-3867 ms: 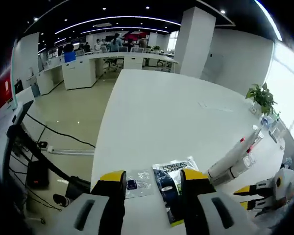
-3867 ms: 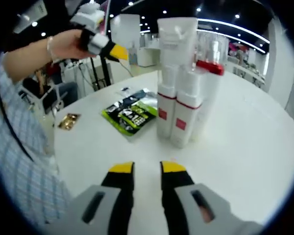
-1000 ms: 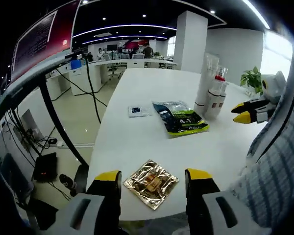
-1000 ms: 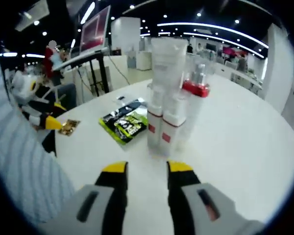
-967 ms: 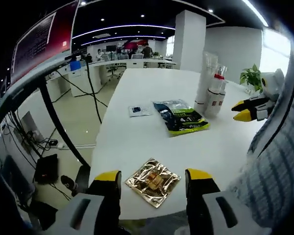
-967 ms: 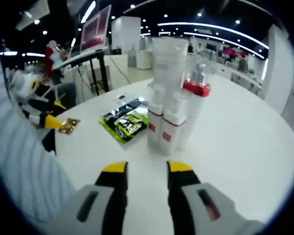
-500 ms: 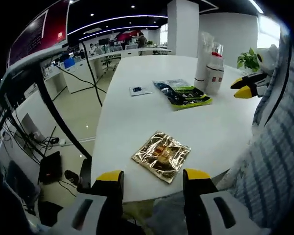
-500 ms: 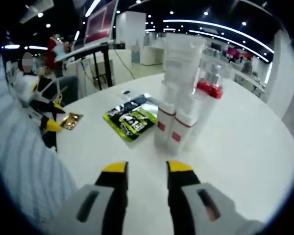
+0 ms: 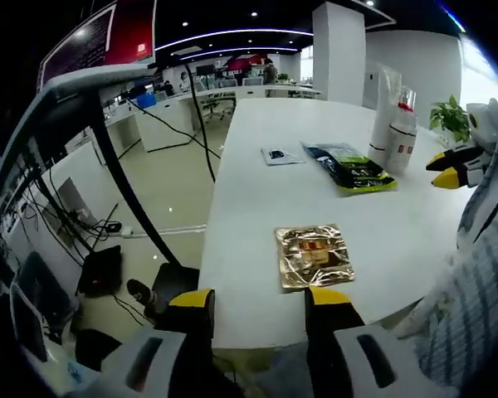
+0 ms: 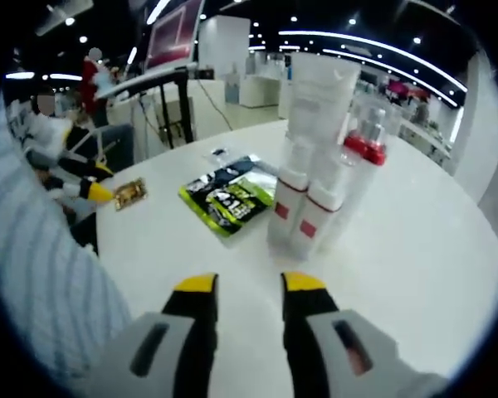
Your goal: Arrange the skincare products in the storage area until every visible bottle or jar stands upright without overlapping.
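Several white skincare tubes and bottles [image 10: 315, 199] with red labels stand upright and close together on the white table [image 10: 415, 249]; they are also seen far off [image 9: 394, 124]. A green and black sachet [image 10: 228, 199] lies flat beside them [image 9: 350, 168]. A gold foil sachet [image 9: 313, 254] lies near the table edge, just ahead of my left gripper [image 9: 260, 300], which is open and empty. My right gripper [image 10: 241, 286] is open and empty over the table, short of the bottles. It also shows at the far right [image 9: 448, 168].
A small flat packet [image 9: 278, 155] lies further along the table. A black stand [image 9: 124, 182] with cables rises left of the table, and office desks [image 9: 170, 120] fill the background. A striped sleeve [image 10: 33, 274] covers the left side.
The left gripper's camera has drawn back and turned, so the gold sachet sits further off. The right view has barely shifted. Both grippers stay open.
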`<move>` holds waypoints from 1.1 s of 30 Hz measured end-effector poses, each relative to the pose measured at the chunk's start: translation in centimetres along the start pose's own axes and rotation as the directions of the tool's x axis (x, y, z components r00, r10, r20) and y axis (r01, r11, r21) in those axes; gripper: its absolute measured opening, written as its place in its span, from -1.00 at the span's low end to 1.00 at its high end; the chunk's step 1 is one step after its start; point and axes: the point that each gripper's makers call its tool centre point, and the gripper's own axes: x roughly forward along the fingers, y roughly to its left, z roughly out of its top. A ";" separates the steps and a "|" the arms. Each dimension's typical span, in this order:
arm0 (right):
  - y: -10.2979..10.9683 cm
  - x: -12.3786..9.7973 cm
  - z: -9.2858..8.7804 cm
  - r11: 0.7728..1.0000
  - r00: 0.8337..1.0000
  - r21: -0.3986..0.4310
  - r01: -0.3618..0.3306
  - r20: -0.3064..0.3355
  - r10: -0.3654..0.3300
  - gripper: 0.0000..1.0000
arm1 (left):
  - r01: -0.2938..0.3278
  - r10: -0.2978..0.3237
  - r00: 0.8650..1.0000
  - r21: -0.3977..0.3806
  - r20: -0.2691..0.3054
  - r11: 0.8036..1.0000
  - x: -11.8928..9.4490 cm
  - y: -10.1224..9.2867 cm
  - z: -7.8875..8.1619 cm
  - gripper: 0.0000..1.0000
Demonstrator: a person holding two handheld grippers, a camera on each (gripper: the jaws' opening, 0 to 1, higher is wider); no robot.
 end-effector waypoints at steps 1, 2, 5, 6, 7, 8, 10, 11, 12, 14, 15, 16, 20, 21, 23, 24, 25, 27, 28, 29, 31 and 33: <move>0.0 0.0 0.0 1.000 1.000 0.000 -0.001 0.000 0.001 -0.44 | -0.008 0.008 1.000 -0.016 -0.008 1.000 0.0 0.1 0.1 -0.14; 0.1 0.0 0.0 1.000 1.000 -0.002 0.000 0.000 0.000 -0.44 | -0.009 0.009 1.000 -0.027 -0.005 1.000 -0.2 0.0 0.2 -0.13; 0.0 -0.1 -0.1 1.000 1.000 0.002 0.003 0.000 -0.003 -0.44 | 0.047 -0.040 0.996 -0.084 0.078 0.995 -0.7 -1.3 2.4 -0.11; 0.0 -0.1 -0.1 1.000 1.000 0.005 0.004 -0.001 -0.004 -0.44 | 0.058 -0.050 0.995 -0.095 0.085 0.994 -0.8 -1.6 2.7 -0.11; 0.0 -0.1 -0.2 1.000 1.000 0.005 0.004 -0.002 -0.004 -0.44 | 0.102 -0.091 0.991 -0.125 0.095 0.987 -0.8 -2.7 3.4 -0.09; 0.0 -0.2 -0.2 1.000 1.000 0.005 0.005 -0.003 -0.005 -0.44 | 0.101 -0.091 0.992 -0.112 0.089 0.989 -0.8 -2.9 3.4 -0.05; -0.1 -0.2 -0.3 1.000 1.000 0.006 0.006 -0.002 -0.006 -0.44 | 0.104 -0.098 0.993 -0.100 0.070 0.990 -0.4 -3.6 3.6 0.01; -0.1 -0.2 -0.2 1.000 1.000 0.007 0.008 0.001 -0.008 -0.44 | 0.110 -0.105 0.993 -0.088 0.056 0.990 0.0 -4.2 3.6 0.01; -0.1 -0.3 -0.2 1.000 1.000 0.007 0.009 0.002 -0.009 -0.44 | 0.110 -0.106 0.993 -0.091 0.043 0.990 0.2 -4.6 3.4 0.01; -0.2 -0.4 -0.2 1.000 1.000 0.006 0.012 0.004 -0.012 -0.44 | 0.117 -0.117 0.993 -0.074 0.006 0.990 0.6 -5.1 2.9 0.03; -0.3 -0.4 -0.2 1.000 1.000 0.007 0.014 0.005 -0.014 -0.44 | 0.113 -0.114 0.993 -0.065 -0.009 0.991 0.7 -5.2 2.8 0.06; -0.3 -0.4 -0.2 1.000 1.000 0.008 0.015 0.006 -0.015 -0.44 | 0.110 -0.111 0.994 -0.060 -0.015 0.992 0.8 -5.2 2.7 0.08; -0.7 -0.4 -0.3 1.000 1.000 0.020 0.024 0.009 -0.024 -0.44 | 0.113 -0.116 0.992 -0.060 -0.046 0.992 1.9 -5.0 2.1 0.12; -0.8 -0.4 -0.4 0.999 1.000 0.021 0.025 0.007 -0.026 -0.44 | 0.108 -0.112 0.992 -0.056 -0.054 0.993 1.9 -5.1 2.2 0.13; -0.8 -0.4 -0.6 0.999 1.000 0.022 0.027 0.004 -0.027 -0.44 | 0.103 -0.106 0.991 -0.033 -0.078 0.994 2.1 -5.2 2.1 0.12; -0.8 -0.4 -0.6 0.999 1.000 0.022 0.027 0.002 -0.027 -0.44 | 0.105 -0.106 0.990 -0.021 -0.090 0.994 2.2 -5.2 1.9 0.12; -0.8 -0.4 -0.7 0.999 1.000 0.022 0.026 0.001 -0.026 -0.44 | 0.094 -0.094 0.993 0.008 -0.068 0.996 2.3 -5.0 2.2 0.11; -0.8 -0.4 -0.7 0.999 1.000 0.022 0.027 0.000 -0.027 -0.45 | 0.087 -0.086 0.993 0.006 -0.081 0.996 2.3 -5.1 2.1 0.07; -0.8 -0.4 -0.7 0.999 1.000 0.023 0.028 0.000 -0.028 -0.45 | 0.078 -0.076 0.993 0.026 -0.089 0.997 2.3 -4.9 2.1 0.07; -0.9 -0.4 -0.8 0.999 1.000 0.025 0.030 0.000 -0.030 -0.45 | 0.085 -0.083 0.993 0.020 -0.082 0.996 2.5 -5.1 2.3 0.06; -1.2 -0.5 -0.9 0.999 0.999 0.030 0.035 -0.001 -0.035 -0.45 | 0.095 -0.092 0.993 0.035 -0.074 0.995 2.6 -5.2 2.5 0.03; -1.4 -0.5 -1.1 0.999 0.999 0.036 0.039 -0.004 -0.039 -0.45 | 0.107 -0.103 0.992 0.046 -0.075 0.993 2.6 -5.3 2.9 -0.04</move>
